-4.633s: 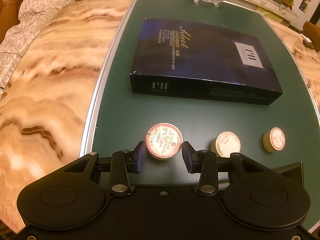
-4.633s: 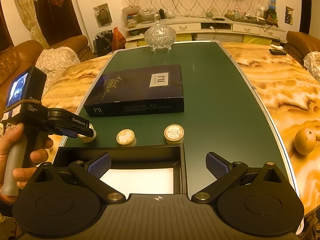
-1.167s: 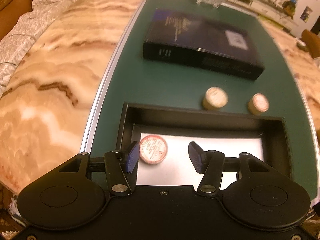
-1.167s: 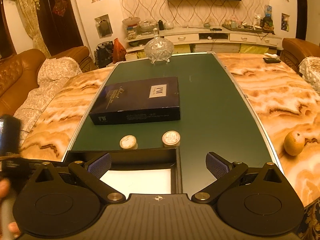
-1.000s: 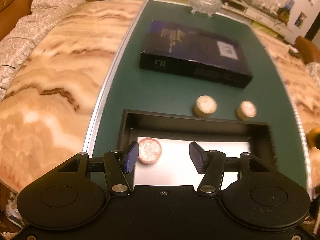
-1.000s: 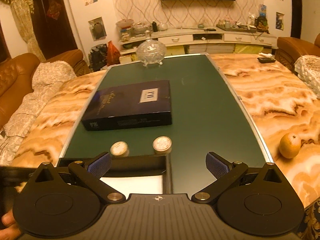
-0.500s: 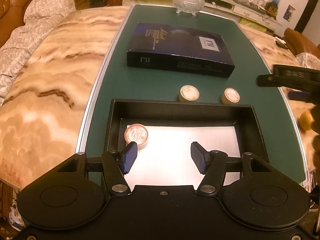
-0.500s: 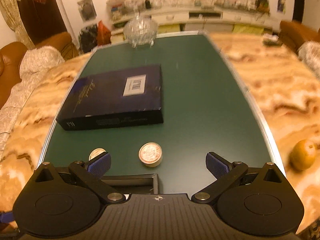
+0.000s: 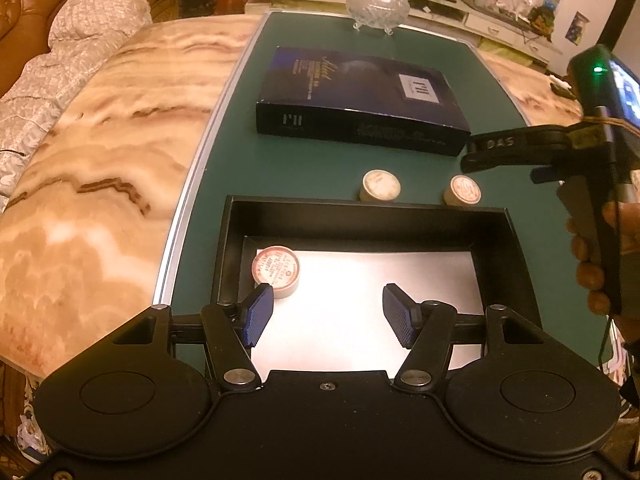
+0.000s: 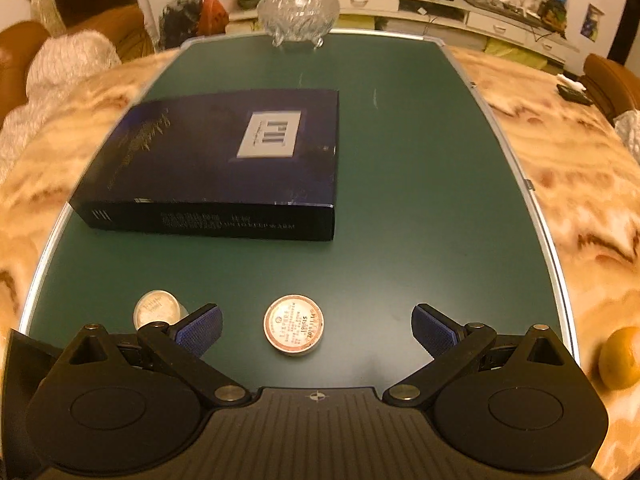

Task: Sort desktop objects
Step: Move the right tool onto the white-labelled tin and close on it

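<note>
Right gripper (image 10: 316, 330) has its pads spread wide with nothing between them but the red-printed round tin (image 10: 293, 325) lying on the green table mat (image 10: 420, 200), a bit left of the midline between the pads and just ahead of them. So the target sits dead ahead and slightly left of the tool, closer to the left pad than the right; whether the pads have come down to the tin's level I can't tell. The tin is a short disc, lid up, axis vertical, no long axis in plan, so any jaw heading works; the print on the lid reads tilted, which doesn't matter for grip. A second tin, the pale-lidded round tin (image 10: 157, 309), sits left of it, partly behind the left pad, well outside the jaws. Left gripper (image 9: 328, 315) is also spread apart and empty, hovering over the black tray (image 9: 368, 210); one red-labelled tin in the tray (image 9: 276, 270) lies flat on the white liner at the tray's left end, just ahead of the left pad. From the left view both loose tins lie just beyond the tray's far wall, with the right gripper's body above the right-hand one. The right hand is clearly nearer, so I judge it the next pick. The dark blue box (image 10: 224, 160) lies flat further back, long side across the view.
</note>
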A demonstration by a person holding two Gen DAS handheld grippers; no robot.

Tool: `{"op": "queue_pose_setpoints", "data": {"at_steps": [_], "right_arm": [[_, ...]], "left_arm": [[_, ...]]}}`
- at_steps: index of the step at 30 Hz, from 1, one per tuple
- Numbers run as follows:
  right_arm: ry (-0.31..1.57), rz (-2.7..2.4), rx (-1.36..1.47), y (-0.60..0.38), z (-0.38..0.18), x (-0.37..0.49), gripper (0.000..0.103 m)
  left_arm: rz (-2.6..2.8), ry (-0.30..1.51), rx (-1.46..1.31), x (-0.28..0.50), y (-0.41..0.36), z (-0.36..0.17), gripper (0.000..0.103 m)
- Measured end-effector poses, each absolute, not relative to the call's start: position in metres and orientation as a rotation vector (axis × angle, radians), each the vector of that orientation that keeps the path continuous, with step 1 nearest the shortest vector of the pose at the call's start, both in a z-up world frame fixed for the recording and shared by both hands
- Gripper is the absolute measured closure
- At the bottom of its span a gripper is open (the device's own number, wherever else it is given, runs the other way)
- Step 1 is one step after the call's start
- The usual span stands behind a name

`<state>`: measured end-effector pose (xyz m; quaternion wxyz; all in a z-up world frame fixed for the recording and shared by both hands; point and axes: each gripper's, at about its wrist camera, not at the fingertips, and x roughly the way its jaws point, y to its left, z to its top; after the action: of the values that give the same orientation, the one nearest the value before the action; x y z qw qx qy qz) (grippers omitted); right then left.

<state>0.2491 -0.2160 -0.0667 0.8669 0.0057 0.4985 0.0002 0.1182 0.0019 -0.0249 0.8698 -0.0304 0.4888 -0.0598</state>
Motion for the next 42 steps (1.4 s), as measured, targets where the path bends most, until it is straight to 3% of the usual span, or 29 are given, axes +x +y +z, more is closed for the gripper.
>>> {"op": "queue_pose_setpoints", "data": {"at_steps": [2, 7, 17, 23, 30, 35, 42], "right_arm": [[1.062, 0.004, -0.004, -0.213, -0.073, 0.255, 0.002], [1.098, 0.017, -0.003, -0.209, -0.085, 0.264, 0.021], [1.131, 0.028, -0.010, -0.200, -0.096, 0.276, 0.023], [1.139, 0.011, -0.020, -0.199, -0.099, 0.278, 0.038], [1.146, 0.012, -0.031, -0.196, -0.103, 0.279, 0.041], [1.148, 0.012, -0.032, -0.194, -0.105, 0.277, 0.056], [1.147, 0.005, -0.036, -0.193, -0.106, 0.276, 0.058]], "left_arm": [[-0.129, 1.025, -0.071, 0.119, 0.002, -0.026, 0.043], [-0.132, 1.023, -0.078, 0.120, 0.003, -0.025, 0.043], [-0.135, 1.029, -0.095, 0.122, 0.007, -0.027, 0.043], [-0.133, 1.034, -0.103, 0.123, 0.009, -0.029, 0.043], [-0.135, 1.034, -0.110, 0.124, 0.010, -0.028, 0.043], [-0.134, 1.035, -0.116, 0.125, 0.011, -0.029, 0.043], [-0.134, 1.037, -0.119, 0.126, 0.012, -0.030, 0.043]]}}
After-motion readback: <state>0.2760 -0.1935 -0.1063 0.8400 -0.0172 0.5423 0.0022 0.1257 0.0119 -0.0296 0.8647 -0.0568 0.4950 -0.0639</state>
